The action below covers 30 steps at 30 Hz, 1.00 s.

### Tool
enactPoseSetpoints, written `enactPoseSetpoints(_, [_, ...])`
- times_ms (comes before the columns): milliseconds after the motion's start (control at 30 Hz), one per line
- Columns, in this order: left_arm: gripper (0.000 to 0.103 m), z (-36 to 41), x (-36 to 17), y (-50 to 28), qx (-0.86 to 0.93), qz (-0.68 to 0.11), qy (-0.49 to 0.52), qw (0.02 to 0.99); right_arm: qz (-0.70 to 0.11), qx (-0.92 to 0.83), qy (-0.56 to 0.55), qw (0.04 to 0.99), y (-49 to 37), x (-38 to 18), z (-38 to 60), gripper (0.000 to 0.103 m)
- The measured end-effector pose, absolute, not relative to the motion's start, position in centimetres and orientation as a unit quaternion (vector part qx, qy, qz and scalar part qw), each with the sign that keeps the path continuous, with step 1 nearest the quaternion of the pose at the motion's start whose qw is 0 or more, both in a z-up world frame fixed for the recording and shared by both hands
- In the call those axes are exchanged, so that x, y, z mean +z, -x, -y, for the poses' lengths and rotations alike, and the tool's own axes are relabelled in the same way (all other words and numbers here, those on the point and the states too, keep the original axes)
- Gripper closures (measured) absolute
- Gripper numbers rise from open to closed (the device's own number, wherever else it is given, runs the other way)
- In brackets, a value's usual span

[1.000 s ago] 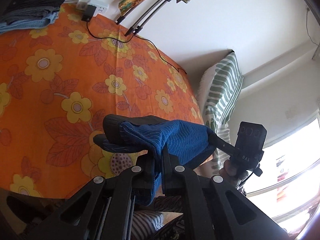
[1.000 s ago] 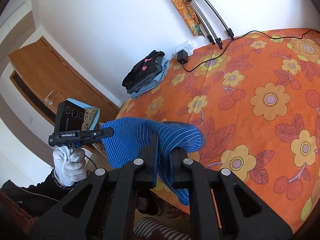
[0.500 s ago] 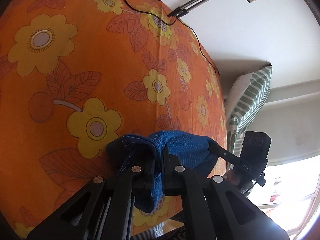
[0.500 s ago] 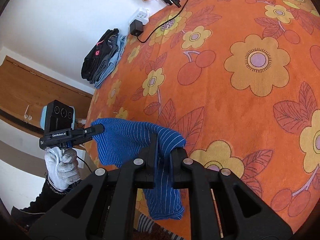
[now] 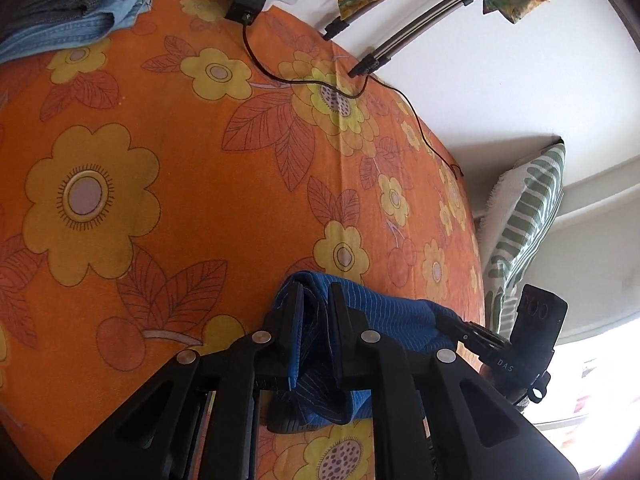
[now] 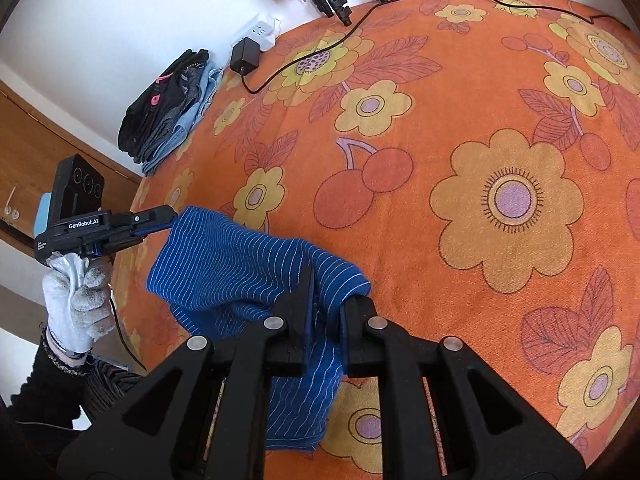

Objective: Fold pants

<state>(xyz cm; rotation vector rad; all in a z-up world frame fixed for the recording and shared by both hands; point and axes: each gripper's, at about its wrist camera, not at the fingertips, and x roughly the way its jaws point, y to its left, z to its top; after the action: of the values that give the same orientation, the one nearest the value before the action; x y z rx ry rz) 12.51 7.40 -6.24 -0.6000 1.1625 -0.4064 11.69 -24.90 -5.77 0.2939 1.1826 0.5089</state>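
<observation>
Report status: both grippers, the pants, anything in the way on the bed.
Left gripper and right gripper both shut on blue striped pants, held stretched over bedspread. Charger cable and folded clothes stack lie far back.

A home bedroom: a bed covered by an orange floral sheet [image 6: 460, 152] fills most of both views, with a striped green and white pillow [image 5: 524, 216] at one end against the white wall. A stack of folded clothes [image 6: 168, 108] sits near a white power strip [image 6: 258, 32] with a black charger and cable. A wooden door [image 6: 24, 152] stands to the side
</observation>
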Motion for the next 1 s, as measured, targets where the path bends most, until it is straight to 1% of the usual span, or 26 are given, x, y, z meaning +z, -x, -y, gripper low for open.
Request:
enactPoseSetpoints(33, [0.092,-7.3,-5.7,-12.2,-0.189,-0.529,0.267,0.783,-0.545,0.237,-0.130,0.794,-11.4,-5.3,25.0,0.088])
enactPoseSetpoints(67, [0.092,-7.0,-5.1,-11.9,-0.195,-0.521,0.255,0.791,-0.540,0.239,-0.126,0.797,-11.1,-4.9,25.1,0.083])
enactPoseSetpoints(100, [0.092,-6.6,-4.5,-11.5,-0.202,-0.515,0.242,0.797,-0.536,0.237,-0.123,0.801,-10.8,-4.6,25.3,0.074])
enactPoseSetpoints(133, [0.092,-6.1,-4.3,-11.3,-0.211,-0.511,0.234,0.800,-0.530,0.234,-0.126,0.805,-10.6,-4.2,25.7,0.069])
enactPoseSetpoints(167, [0.092,-5.5,-4.1,-11.0,-0.223,-0.510,0.228,0.799,-0.527,0.231,-0.135,0.807,-10.5,-4.0,26.1,0.061])
enactPoseSetpoints(200, [0.092,-4.8,-4.1,-11.0,-0.230,-0.512,0.223,0.797,-0.525,0.229,-0.146,0.806,-10.4,-3.8,26.6,0.058])
enactPoseSetpoints(300, [0.092,-3.1,-5.0,-11.2,-0.258,-0.529,0.226,0.777,-0.497,0.219,-0.157,0.825,-9.4,-2.1,27.6,0.058])
enactPoseSetpoints(367, [0.092,-2.5,-6.1,-11.6,-0.259,-0.542,0.225,0.767,-0.477,0.238,-0.128,0.836,-8.1,-0.8,26.6,0.058])
enactPoseSetpoints(467, [0.092,-2.4,-7.5,-12.5,-0.242,-0.557,0.227,0.761,-0.465,0.280,-0.066,0.837,-5.8,-0.2,23.0,0.061])
enactPoseSetpoints(633, [0.092,-3.3,-9.0,-13.7,-0.220,-0.565,0.255,0.753,-0.488,0.316,0.019,0.813,-3.9,-2.8,17.7,0.062])
enactPoseSetpoints(767, [0.092,-3.4,-9.4,-14.1,-0.215,-0.568,0.254,0.752,-0.499,0.310,0.088,0.805,-3.4,-5.0,15.3,0.062])
enactPoseSetpoints(867, [0.092,-3.4,-9.8,-14.4,-0.212,-0.573,0.256,0.749,-0.490,0.283,0.143,0.812,-3.1,-5.7,14.6,0.062])
enactPoseSetpoints(900, [0.092,-3.4,-9.9,-14.5,-0.211,-0.575,0.254,0.749,-0.489,0.280,0.152,0.812,-2.9,-5.8,14.6,0.070])
enactPoseSetpoints(933, [0.092,-3.3,-10.0,-14.5,-0.211,-0.576,0.252,0.749,-0.491,0.279,0.154,0.811,-2.9,-5.9,14.7,0.076])
enactPoseSetpoints(1000, [0.092,-3.1,-10.1,-14.7,-0.210,-0.577,0.248,0.749,-0.490,0.277,0.149,0.813,-2.9,-5.8,15.1,0.092])
